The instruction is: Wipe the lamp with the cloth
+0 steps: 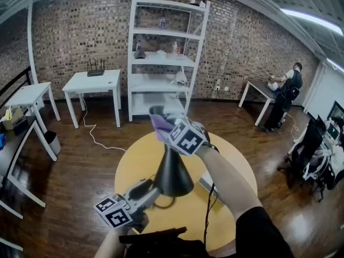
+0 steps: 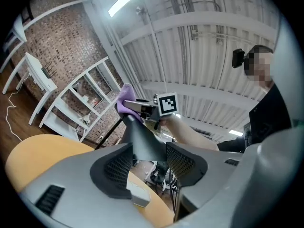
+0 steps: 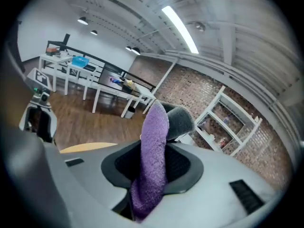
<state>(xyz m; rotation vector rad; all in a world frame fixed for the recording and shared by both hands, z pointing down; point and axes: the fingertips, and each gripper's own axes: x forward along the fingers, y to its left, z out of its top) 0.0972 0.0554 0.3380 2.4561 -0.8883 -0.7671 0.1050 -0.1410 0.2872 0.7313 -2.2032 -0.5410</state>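
Left tongs (image 2: 148,152) wide, clamped on black conical lamp (image 1: 173,175). Right tongs (image 3: 153,167) narrow, pinching purple fleecy cloth (image 3: 155,137); cloth against lamp's narrow end, beyond left tongs.

You face a white shelf unit (image 1: 164,58) against the brick wall (image 1: 70,26). Left of it, a white table (image 1: 92,82); right of it, a desk (image 1: 259,88); before it, dark wooden floor (image 1: 80,155) and your round yellow counter (image 1: 131,163).

A round yellow table (image 1: 131,163) stands on the dark wooden floor (image 1: 80,160) before a white shelving unit (image 1: 167,59) against the brick wall (image 1: 80,31), with a black router (image 1: 95,69) at the back edge of a white table (image 1: 92,85), a white cable (image 1: 92,136) trailing beneath, and 1 person (image 1: 287,93) at the far right.
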